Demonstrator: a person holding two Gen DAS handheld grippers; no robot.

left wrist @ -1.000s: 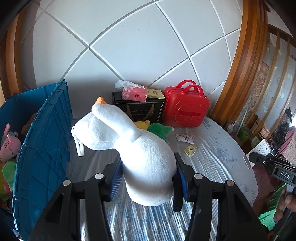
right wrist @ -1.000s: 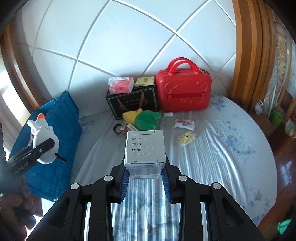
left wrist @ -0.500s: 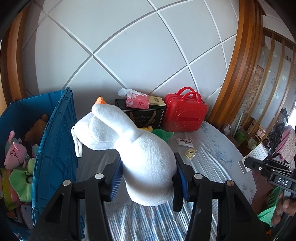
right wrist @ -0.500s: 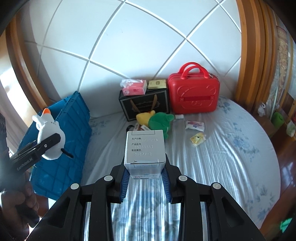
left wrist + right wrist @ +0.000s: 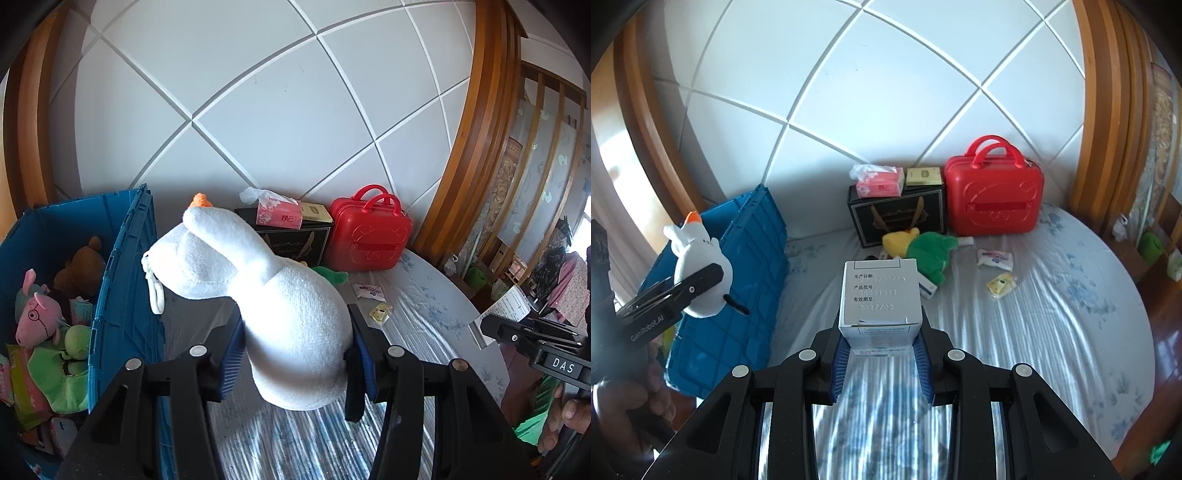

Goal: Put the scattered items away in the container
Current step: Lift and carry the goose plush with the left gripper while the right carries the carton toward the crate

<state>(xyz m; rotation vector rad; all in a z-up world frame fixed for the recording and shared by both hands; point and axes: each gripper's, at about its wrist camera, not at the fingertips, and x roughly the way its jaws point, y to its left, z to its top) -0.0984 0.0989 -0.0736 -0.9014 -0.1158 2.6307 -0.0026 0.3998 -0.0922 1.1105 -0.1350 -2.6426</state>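
The left gripper, clamped on the white plush goose, is the nearer hand to the blue container lying to its left, whose toy-filled inside only the left view shows, while the right gripper grips a small white box farther right.

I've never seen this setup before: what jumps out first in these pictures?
A white plush goose fills the left wrist view, clamped in the left gripper beside the open blue crate of soft toys. The right gripper holds a small white box above the bed. Against the headboard stands a bright red case.
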